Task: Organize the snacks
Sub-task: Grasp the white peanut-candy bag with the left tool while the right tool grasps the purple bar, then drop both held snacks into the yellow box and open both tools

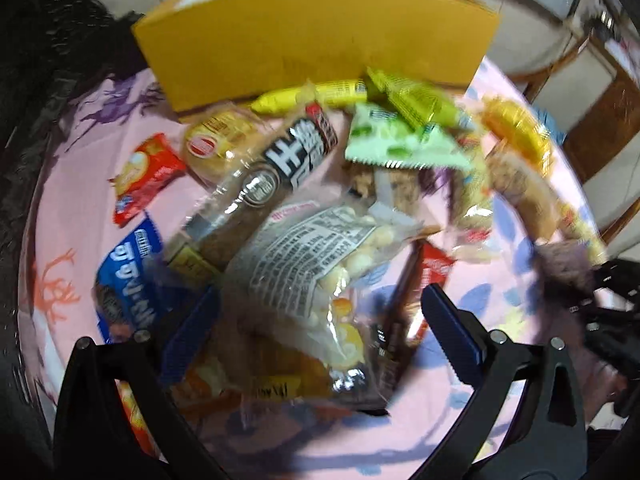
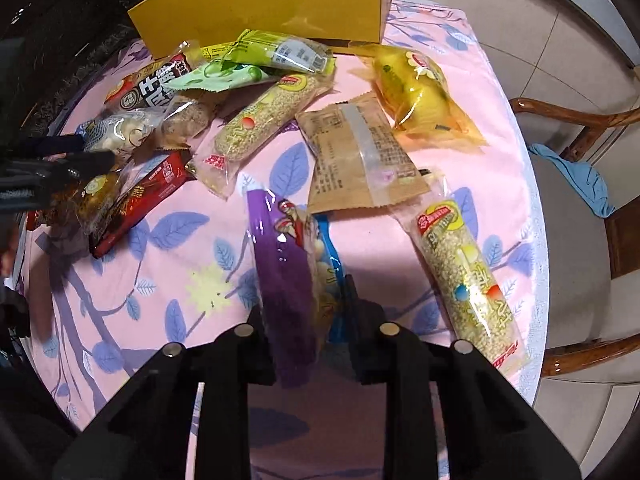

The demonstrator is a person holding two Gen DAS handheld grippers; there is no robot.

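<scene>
Many snack packets lie on a round table with a pink leaf-print cloth (image 2: 168, 280). My right gripper (image 2: 308, 312) is shut on a purple and blue packet of white puffs (image 2: 288, 256), held upright above the cloth. My left gripper (image 1: 316, 320) is open, its blue pads either side of a clear packet of white balls (image 1: 312, 256) in a pile; it also shows at the left edge of the right wrist view (image 2: 60, 160). A yellow cardboard box (image 1: 312, 40) stands at the far side of the table, also in the right wrist view (image 2: 264, 4).
Loose packets include a red one (image 1: 144, 178), a blue one (image 1: 128, 280), a green one (image 1: 396, 140), a brown paper one (image 2: 356, 156), two sesame rolls (image 2: 264, 116) (image 2: 468, 280) and a yellow bag (image 2: 420, 92). A wooden chair (image 2: 580, 184) stands right of the table.
</scene>
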